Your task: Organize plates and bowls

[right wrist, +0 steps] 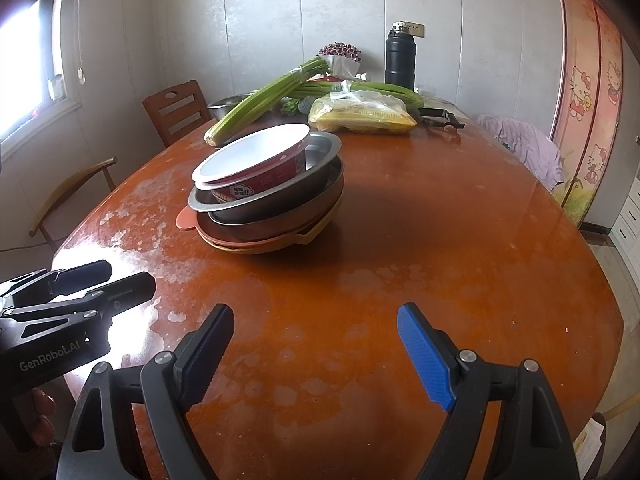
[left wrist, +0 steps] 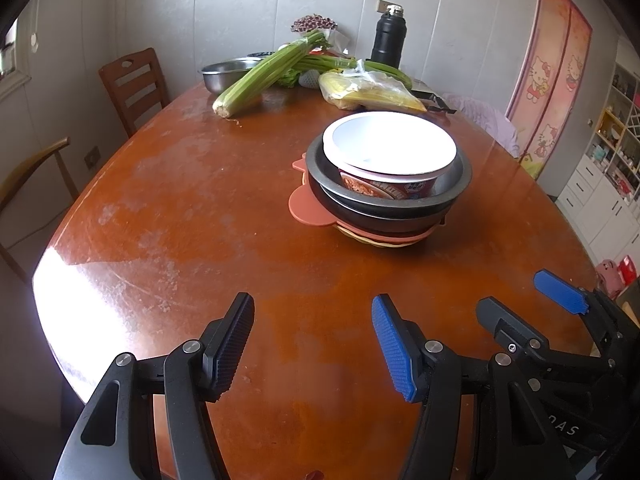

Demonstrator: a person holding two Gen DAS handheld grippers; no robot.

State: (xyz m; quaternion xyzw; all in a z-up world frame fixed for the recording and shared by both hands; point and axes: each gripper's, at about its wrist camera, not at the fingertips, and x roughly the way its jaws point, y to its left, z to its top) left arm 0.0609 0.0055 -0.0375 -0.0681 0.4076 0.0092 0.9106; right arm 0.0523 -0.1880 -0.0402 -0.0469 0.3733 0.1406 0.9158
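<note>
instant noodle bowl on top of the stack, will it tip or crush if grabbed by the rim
The instant noodle bowl looks thin-walled and empty, so probably light and crushable. It sits tilted in the steel bowl, so it may slide out. Its flared rim should give some grip.

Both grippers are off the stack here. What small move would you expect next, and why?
Probably nothing more than a small retreat of both grippers toward the near table edge. The left gripper and right gripper are open and empty, well short of the stack. The paper bowl sits in the steel bowl, over the dark pan and the pink plate, so stacking looks done.
</note>
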